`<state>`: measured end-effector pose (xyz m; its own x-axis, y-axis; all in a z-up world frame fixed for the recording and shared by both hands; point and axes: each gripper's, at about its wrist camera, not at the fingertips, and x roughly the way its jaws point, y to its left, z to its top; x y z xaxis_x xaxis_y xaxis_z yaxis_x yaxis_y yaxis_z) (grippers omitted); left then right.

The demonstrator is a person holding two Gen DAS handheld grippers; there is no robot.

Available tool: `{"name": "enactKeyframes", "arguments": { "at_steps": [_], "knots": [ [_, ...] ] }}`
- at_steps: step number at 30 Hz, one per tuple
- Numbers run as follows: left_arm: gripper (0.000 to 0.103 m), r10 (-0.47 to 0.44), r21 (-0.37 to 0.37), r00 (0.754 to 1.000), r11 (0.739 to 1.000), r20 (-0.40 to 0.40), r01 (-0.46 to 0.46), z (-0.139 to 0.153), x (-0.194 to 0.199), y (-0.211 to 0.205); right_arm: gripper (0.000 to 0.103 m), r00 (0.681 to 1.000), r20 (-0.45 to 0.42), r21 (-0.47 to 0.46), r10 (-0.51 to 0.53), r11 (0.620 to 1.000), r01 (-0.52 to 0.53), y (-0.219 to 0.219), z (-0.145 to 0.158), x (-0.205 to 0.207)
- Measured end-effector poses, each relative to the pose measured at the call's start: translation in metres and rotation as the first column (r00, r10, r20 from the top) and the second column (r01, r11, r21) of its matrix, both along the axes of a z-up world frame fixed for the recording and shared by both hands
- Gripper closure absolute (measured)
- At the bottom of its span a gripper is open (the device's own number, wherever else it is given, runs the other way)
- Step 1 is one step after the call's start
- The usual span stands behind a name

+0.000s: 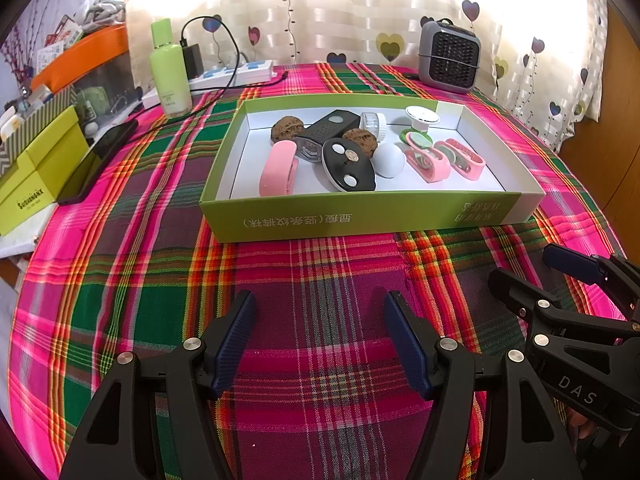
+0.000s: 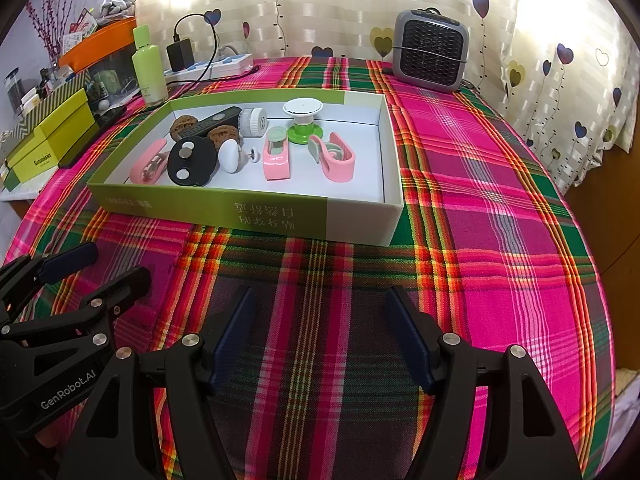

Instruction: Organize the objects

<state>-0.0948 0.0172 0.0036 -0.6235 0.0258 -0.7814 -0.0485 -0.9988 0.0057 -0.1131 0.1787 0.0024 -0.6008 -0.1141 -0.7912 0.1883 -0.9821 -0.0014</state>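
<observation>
A shallow green box (image 1: 360,216) (image 2: 248,210) with a white inside sits on the plaid tablecloth. It holds several small items: three pink clips (image 1: 278,168) (image 2: 276,156), a black oval disc (image 1: 348,164) (image 2: 191,160), a white ball (image 1: 389,159) (image 2: 229,155), two brown walnuts (image 1: 286,128) (image 2: 183,124), a black bar (image 1: 330,128), a white cylinder (image 2: 253,120) and a green-and-white spool (image 2: 303,120). My left gripper (image 1: 320,340) is open and empty over the cloth, in front of the box. My right gripper (image 2: 320,336) is open and empty beside it, also short of the box.
A green bottle (image 1: 170,68), a power strip with charger (image 1: 236,72) and a dark phone (image 1: 100,160) lie at the back left. Yellow-green boxes (image 1: 36,176) stand at the left edge. A grey heater (image 1: 450,56) (image 2: 430,50) stands at the back by the curtain.
</observation>
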Motion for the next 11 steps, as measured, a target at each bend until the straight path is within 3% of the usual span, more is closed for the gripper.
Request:
{"name": "enactKeyframes", "arguments": {
  "at_steps": [11],
  "knots": [
    [0.037, 0.000, 0.000, 1.000, 1.000, 0.000, 0.000, -0.0001, 0.0000, 0.0007, 0.035, 1.000, 0.000, 0.000, 0.000, 1.000, 0.000, -0.0001, 0.0000, 0.0001]
  ]
}}
